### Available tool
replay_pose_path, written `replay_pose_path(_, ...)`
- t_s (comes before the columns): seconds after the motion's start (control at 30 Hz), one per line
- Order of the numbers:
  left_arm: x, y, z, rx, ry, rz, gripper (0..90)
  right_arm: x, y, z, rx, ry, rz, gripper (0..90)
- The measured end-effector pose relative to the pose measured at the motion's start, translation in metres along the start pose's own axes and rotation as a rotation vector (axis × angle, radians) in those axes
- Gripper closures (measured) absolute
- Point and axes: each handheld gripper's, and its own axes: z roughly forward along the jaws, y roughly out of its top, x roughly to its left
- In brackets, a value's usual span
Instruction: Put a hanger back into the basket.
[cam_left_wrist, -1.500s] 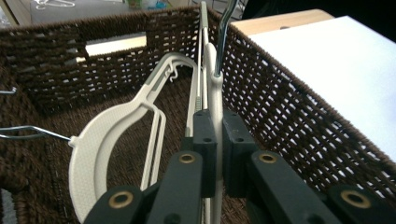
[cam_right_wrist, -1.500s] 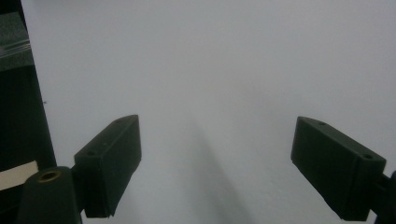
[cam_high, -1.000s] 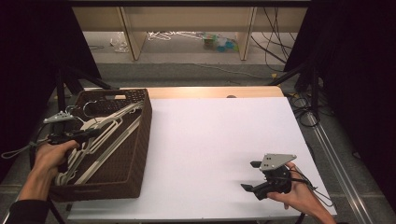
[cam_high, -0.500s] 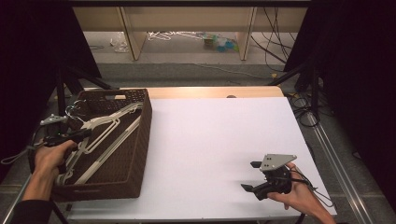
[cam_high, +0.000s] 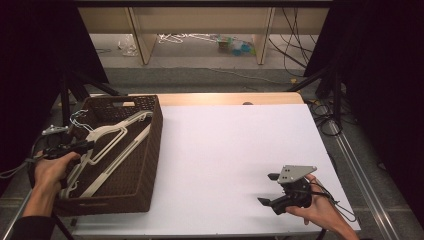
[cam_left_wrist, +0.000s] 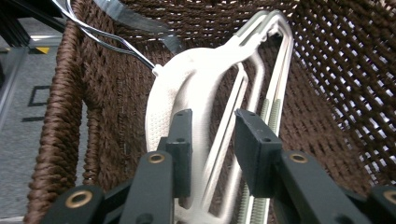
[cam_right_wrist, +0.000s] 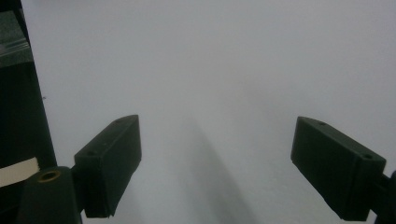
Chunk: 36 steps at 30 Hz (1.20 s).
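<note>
The left gripper (cam_left_wrist: 212, 140), jaws partly closed, seemingly pinches the white hanger (cam_left_wrist: 196, 79) in the basket (cam_high: 150, 150); next, lift it. The right gripper (cam_right_wrist: 229, 163) waits open.

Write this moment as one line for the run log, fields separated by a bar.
left gripper: open, jaws astride white hanger in brown wicker basket | right gripper: open, idle over white table | grasp: not yet closed

Rough woven wicker basket (cam_high: 150, 150), smooth plastic hangers (cam_left_wrist: 196, 70)
</note>
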Motion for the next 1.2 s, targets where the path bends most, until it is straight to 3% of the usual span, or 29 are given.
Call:
replay_pose_path(0.2, -0.009, 0.002, -0.004, -0.034, -0.008, 0.008, 57.0, 0.000, 0.000, 0.000, -0.002, 0.000, -0.001, 17.1)
replay_pose_path(0.37, -0.025, 0.004, -0.011, -0.065, -0.034, 0.073, 49.5, 0.000, 0.000, 0.001, 0.000, 0.004, -0.001, 17.1)
replay_pose_path(0.53, -0.046, 0.003, -0.014, -0.102, -0.076, 0.106, 42.6, 0.000, 0.000, 0.001, -0.004, -0.002, 0.000, 17.1)
replay_pose_path(0.93, -0.101, -0.004, -0.023, -0.185, -0.226, 0.220, 33.6, 0.000, -0.001, 0.000, -0.013, -0.010, 0.006, 17.1)
replay_pose_path(1.2, -0.140, -0.015, -0.031, -0.258, -0.307, 0.267, 23.9, 0.002, 0.000, -0.003, -0.067, -0.042, 0.024, 17.0)
